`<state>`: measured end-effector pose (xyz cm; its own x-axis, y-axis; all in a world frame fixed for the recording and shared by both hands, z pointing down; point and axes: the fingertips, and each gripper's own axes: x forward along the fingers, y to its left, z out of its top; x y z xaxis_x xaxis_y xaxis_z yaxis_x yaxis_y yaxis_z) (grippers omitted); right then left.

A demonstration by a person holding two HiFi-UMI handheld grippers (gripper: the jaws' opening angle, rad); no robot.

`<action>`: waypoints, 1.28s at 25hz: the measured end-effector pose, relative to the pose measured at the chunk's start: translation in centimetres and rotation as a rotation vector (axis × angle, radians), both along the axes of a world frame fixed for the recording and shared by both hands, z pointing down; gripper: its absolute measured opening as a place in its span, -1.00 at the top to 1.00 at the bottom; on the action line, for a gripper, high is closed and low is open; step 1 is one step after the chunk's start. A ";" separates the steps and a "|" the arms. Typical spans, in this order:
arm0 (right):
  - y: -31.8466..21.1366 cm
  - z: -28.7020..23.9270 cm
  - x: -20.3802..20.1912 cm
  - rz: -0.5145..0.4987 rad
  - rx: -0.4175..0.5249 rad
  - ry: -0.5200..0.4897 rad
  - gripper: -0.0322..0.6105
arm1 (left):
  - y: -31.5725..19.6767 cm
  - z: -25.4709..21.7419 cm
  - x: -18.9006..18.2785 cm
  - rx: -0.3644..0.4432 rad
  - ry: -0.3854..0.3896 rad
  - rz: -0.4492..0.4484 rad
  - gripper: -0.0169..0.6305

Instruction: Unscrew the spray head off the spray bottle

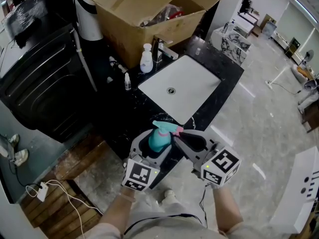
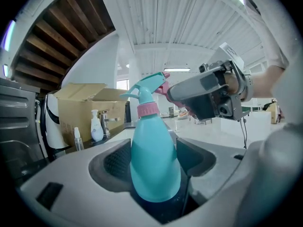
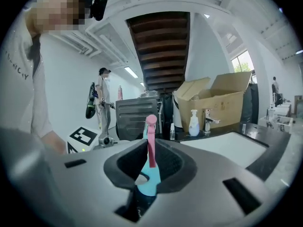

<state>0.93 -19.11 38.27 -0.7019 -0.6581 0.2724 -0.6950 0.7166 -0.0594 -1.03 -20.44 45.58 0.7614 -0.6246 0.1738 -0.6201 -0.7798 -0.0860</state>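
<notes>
Currently left gripper [image 1: 157, 144] clamps the teal spray bottle [image 2: 154, 164] upright, jaws wide. Right gripper [image 3: 149, 167] jaws nearly together, pinching the spray head [image 2: 147, 92].

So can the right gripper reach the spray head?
Yes, it seems so: the right gripper has its jaws round the spray head, nothing blocks it, and the left gripper holds the spray bottle upright.

No brand, word or number can be read with certainty. In the head view, the marker cube [image 1: 139, 175] at 7 o'clock and the second marker cube [image 1: 223, 164] at 5 o'clock bear black-and-white square code patterns. In the right gripper view, the white shirt [image 3: 21, 79] at 9 o'clock carries small dark letters, seemingly ending "NCY".
</notes>
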 end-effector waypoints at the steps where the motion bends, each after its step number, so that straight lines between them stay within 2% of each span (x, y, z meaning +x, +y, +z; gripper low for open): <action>1: -0.3 0.2 0.5 0.010 -0.001 0.007 0.73 | 0.0 0.0 0.0 -0.001 -0.001 -0.002 0.01; 5: -1.4 0.6 1.0 0.000 -0.008 0.001 0.68 | 0.0 0.1 -0.1 -0.004 -0.007 -0.007 0.01; 10: -0.7 1.0 1.0 -0.107 0.003 0.081 0.67 | 0.1 0.1 -0.1 -0.006 -0.008 -0.015 0.02; 13: -0.4 1.6 1.4 -0.127 0.008 0.122 0.67 | 0.2 0.2 -0.2 -0.008 -0.007 -0.022 0.02; 19: -1.7 1.7 2.5 -0.106 0.002 0.111 0.68 | 0.2 0.2 -0.3 -0.009 -0.010 -0.036 0.02; 25: -3.5 2.0 1.2 -0.109 0.018 0.097 0.67 | 0.2 0.2 -0.4 -0.010 -0.010 -0.052 0.03; 29: -3.8 1.8 1.0 -0.091 0.033 0.060 0.66 | 0.2 0.3 -0.4 -0.008 -0.015 -0.055 0.03; 32: -3.2 0.6 1.3 -0.061 0.077 0.011 0.63 | 0.2 0.4 -0.4 -0.010 -0.014 -0.060 0.03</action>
<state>2.24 -22.30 38.86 -0.7389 -0.6333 0.2301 -0.6499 0.7600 0.0052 -1.46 -20.29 45.95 0.7202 -0.6671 0.1907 -0.6644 -0.7422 -0.0873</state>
